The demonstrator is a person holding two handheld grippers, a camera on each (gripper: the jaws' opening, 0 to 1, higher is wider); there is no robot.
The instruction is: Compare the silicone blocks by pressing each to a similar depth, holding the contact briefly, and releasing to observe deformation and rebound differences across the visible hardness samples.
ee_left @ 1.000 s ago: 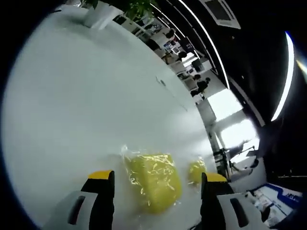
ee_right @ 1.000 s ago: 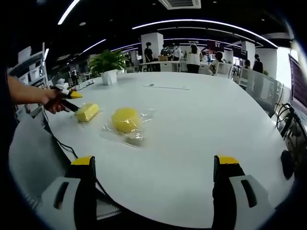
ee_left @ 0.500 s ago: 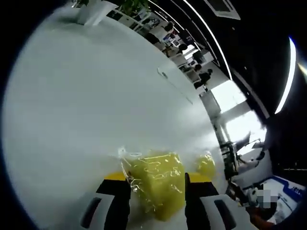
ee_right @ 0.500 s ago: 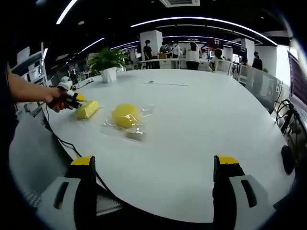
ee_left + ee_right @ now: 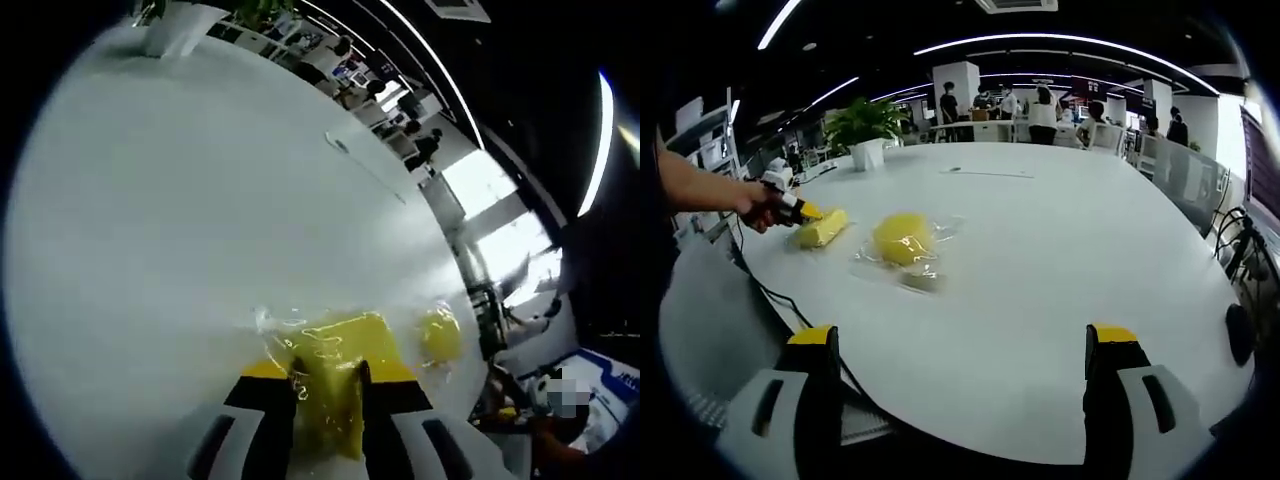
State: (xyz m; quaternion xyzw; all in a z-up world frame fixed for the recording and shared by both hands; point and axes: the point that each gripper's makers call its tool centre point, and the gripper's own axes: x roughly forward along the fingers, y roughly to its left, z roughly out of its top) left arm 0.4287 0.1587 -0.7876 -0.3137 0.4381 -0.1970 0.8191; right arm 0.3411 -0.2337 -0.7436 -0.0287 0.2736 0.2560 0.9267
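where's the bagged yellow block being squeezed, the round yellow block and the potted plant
bagged yellow block [image 5: 335,385], left gripper view, on its yellow body between the jaws
round yellow block [image 5: 902,240], right gripper view, on the middle of its domed top
potted plant [image 5: 866,125], right gripper view, on the green leaves above the white pot

white table [image 5: 1060,270], bagged yellow blocks [image 5: 902,245], plant pot [image 5: 873,155]

- The left gripper [image 5: 328,385] has its jaws pinched onto a yellow block [image 5: 340,385] wrapped in clear film; the block is squeezed narrow between them.
- A second, rounder yellow block [image 5: 441,335] lies near, to the right, apart from the first.
- Both rest on a white bench [image 5: 180,220].
- A plant pot [image 5: 178,22] stands at the far edge.
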